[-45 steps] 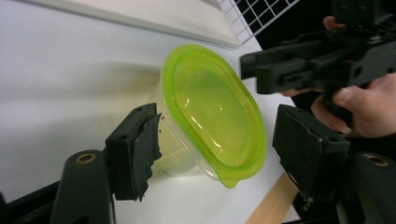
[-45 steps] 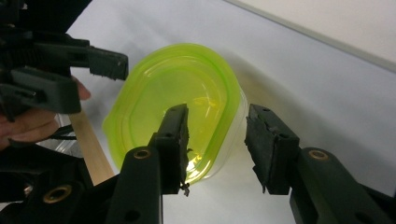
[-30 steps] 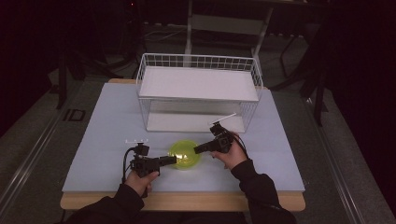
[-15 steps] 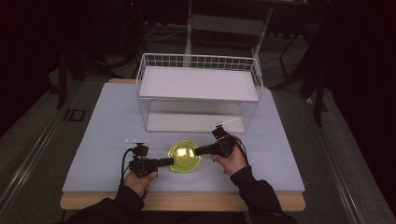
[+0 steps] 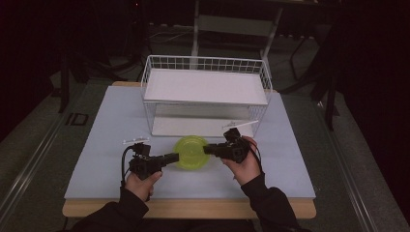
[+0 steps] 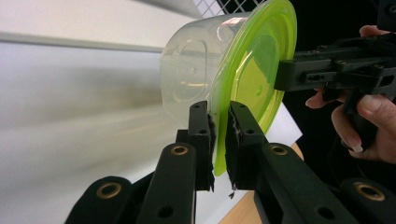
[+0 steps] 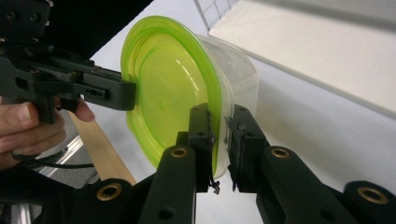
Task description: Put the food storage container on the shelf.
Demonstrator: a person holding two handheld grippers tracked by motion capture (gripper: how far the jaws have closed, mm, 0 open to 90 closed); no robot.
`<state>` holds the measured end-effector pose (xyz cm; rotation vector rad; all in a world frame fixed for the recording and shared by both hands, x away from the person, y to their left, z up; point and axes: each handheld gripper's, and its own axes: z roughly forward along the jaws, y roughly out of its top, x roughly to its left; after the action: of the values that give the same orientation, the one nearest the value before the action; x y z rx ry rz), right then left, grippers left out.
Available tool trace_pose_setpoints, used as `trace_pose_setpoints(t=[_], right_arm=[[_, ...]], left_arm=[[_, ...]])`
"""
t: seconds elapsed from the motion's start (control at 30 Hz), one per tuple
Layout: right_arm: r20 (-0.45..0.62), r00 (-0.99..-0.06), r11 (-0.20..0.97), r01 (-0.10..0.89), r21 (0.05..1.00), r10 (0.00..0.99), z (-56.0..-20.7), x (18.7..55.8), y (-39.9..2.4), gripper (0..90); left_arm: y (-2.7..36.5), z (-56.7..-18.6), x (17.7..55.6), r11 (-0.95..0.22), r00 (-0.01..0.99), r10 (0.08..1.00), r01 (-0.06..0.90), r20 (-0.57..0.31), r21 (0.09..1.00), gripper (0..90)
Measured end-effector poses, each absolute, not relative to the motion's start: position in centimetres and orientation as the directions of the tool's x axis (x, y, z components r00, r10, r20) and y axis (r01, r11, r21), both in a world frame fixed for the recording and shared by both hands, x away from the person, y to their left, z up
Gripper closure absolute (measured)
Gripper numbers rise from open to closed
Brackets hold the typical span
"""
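A clear plastic tub with a lime-green lid (image 5: 192, 151) hangs a little above the table, held from both sides. My left gripper (image 5: 176, 157) is shut on the lid's rim at the left; in the left gripper view its pads (image 6: 219, 109) pinch the green edge (image 6: 254, 70). My right gripper (image 5: 205, 149) is shut on the opposite rim, its jaws having just closed there. In the right gripper view its pads (image 7: 219, 114) clamp the lid and tub wall (image 7: 168, 79). Each gripper view shows the other gripper across the lid: the right (image 6: 280, 77) and the left (image 7: 133, 95).
A white wire basket (image 5: 205, 87) with a white shelf on top stands at the back of the pale table (image 5: 106, 125), close behind the tub. Small white strips lie at the left (image 5: 135, 140) and by the basket's front right corner (image 5: 241, 124).
Both hands have risen together and the green-lidded tub has come up off the table between them. The right gripper has shifted slightly toward the basket.
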<state>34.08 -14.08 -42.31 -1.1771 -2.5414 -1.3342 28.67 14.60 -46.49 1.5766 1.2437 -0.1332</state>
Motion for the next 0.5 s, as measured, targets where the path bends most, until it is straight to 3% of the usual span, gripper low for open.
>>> trace_pose_setpoints(t=[0.5], right_arm=[[0.325, -0.719, 0.277, 0.582, 0.765, 0.614, -36.5, 34.0, -15.0, 80.6]], left_arm=[[14.5, -40.2, 30.5, 0.085, 0.544, 0.595, 0.69, -0.592, 0.719, 82.0]])
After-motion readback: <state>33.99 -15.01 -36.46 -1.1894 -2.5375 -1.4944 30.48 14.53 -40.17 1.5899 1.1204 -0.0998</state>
